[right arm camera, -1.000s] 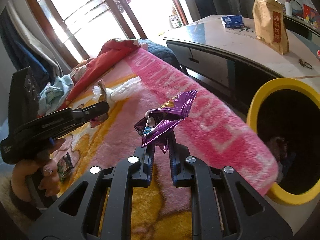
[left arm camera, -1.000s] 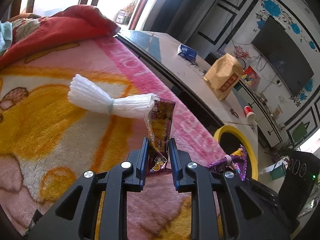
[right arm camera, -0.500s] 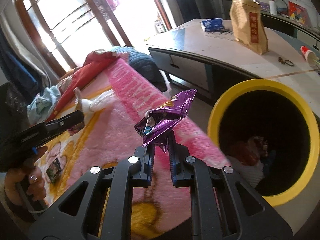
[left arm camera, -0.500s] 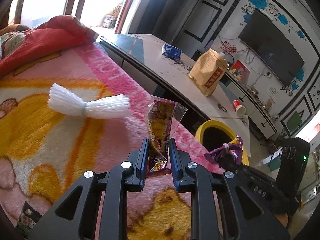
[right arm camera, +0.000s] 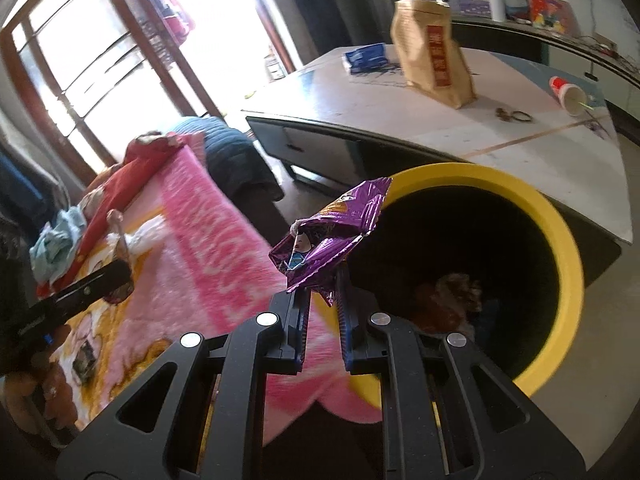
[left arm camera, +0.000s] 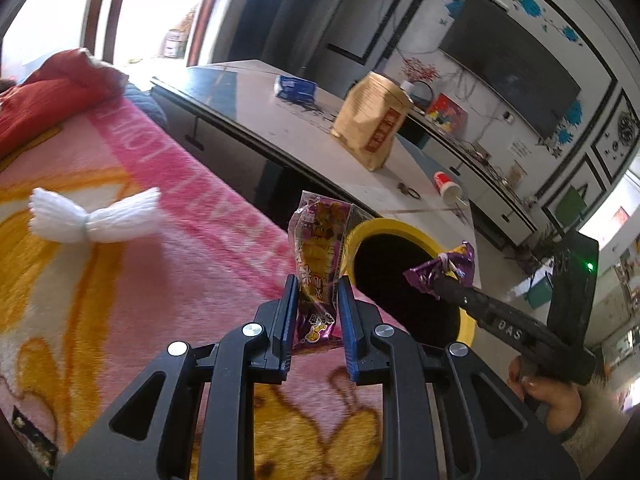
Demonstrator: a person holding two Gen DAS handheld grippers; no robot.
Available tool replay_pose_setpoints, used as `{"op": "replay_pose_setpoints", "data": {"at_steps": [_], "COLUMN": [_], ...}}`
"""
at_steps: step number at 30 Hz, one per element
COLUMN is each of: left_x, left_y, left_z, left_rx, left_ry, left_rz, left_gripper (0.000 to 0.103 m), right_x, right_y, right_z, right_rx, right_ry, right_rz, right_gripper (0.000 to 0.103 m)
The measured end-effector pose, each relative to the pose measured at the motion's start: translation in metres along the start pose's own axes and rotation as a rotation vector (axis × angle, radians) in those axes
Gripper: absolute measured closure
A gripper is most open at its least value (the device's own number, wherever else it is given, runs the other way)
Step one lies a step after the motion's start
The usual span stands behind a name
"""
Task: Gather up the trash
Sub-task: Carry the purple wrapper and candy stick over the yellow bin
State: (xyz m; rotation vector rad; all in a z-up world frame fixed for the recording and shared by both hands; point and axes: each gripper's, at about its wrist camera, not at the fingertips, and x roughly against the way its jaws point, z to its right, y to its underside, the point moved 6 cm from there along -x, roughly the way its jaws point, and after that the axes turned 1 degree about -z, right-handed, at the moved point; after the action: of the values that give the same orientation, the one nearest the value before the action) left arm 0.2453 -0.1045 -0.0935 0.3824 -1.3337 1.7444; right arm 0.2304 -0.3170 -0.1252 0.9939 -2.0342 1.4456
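My left gripper (left arm camera: pixel 317 292) is shut on a clear and purple snack wrapper (left arm camera: pixel 320 248) that stands upright above the pink blanket (left arm camera: pixel 160 248), just left of the yellow-rimmed trash bin (left arm camera: pixel 466 328). My right gripper (right arm camera: pixel 322 284) is shut on a crumpled purple foil wrapper (right arm camera: pixel 332 236) held at the bin's near rim (right arm camera: pixel 568 264). That wrapper also shows in the left wrist view (left arm camera: pixel 444 270), over the bin's mouth. The bin holds some trash at the bottom (right arm camera: pixel 448 300). The left gripper shows in the right wrist view (right arm camera: pixel 116 274), over the blanket.
A white tied plastic bundle (left arm camera: pixel 88 216) and a small dark wrapper (right arm camera: pixel 85 360) lie on the blanket. A low table (right arm camera: pixel 520 152) behind the bin carries a brown paper bag (right arm camera: pixel 434 52), a blue packet (right arm camera: pixel 366 56) and a tipped cup (right arm camera: pixel 568 94). Red bedding (left arm camera: pixel 52 96) lies at the far end.
Both grippers have moved toward the yellow bin with their wrappers still held. The right one now sits at the bin's rim, and the bin looms much larger.
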Motion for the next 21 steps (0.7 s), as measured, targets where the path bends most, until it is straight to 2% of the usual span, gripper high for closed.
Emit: {"op": "replay_pose_setpoints", "data": {"at_steps": [21], "left_x": [-0.032], "left_y": [0.010], "left_z": [0.086], "left_rx": [-0.186], "left_ry": [0.088], "left_rz": [-0.059], "left_gripper": [0.083], "right_x": [0.018], "right_y": [-0.015], "right_z": [0.080], "right_rx": [-0.130], "right_ry": [0.114], "right_rz": [0.050], "right_gripper": [0.094]}}
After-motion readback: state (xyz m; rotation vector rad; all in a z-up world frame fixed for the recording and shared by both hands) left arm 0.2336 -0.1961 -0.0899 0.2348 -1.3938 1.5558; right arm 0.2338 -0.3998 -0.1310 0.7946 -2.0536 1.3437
